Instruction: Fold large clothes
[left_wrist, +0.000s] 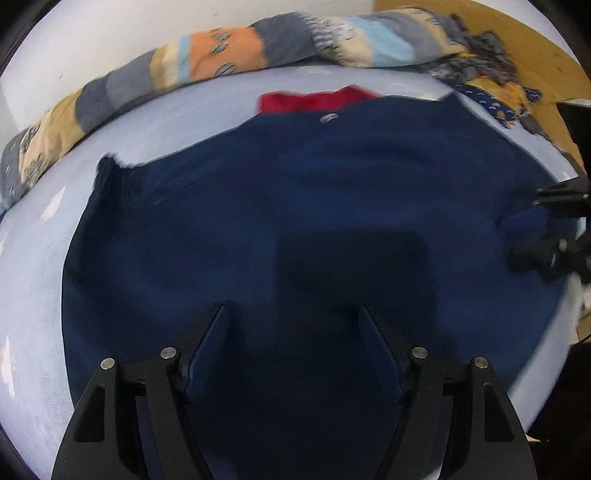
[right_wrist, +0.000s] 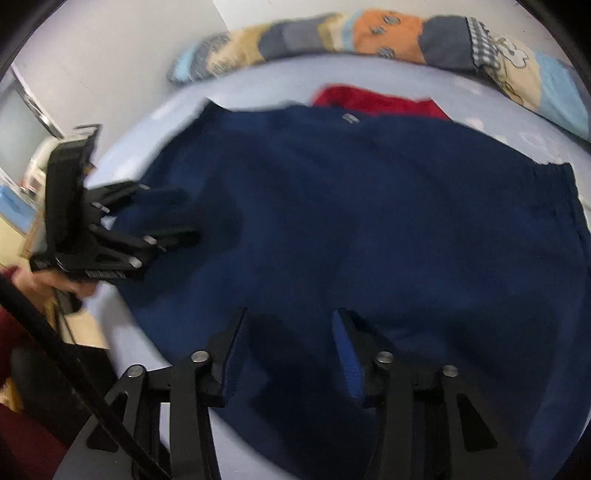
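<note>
A large navy garment (left_wrist: 295, 184) lies spread on a pale blue bed sheet (left_wrist: 37, 277), with a small silver tag near its far edge. My left gripper (left_wrist: 293, 314) hangs over the garment's near part, its jaws wide apart and nothing pinched between them. In the right wrist view the same navy garment (right_wrist: 369, 203) fills the middle. The right gripper (right_wrist: 290, 317) is open above its near edge, pads clear of the cloth. Each view also shows the other tool: the right gripper (left_wrist: 528, 225) at the garment's right side with a bump of cloth by its fingers, the left gripper (right_wrist: 184, 216) at its left side.
A red garment (left_wrist: 314, 99) lies beyond the navy one. A striped patterned quilt (left_wrist: 221, 55) is bunched along the wall at the back. A wooden surface (left_wrist: 517, 37) shows at the far right. A person's hand (right_wrist: 48, 284) and red sleeve (right_wrist: 22, 424) are at the left edge.
</note>
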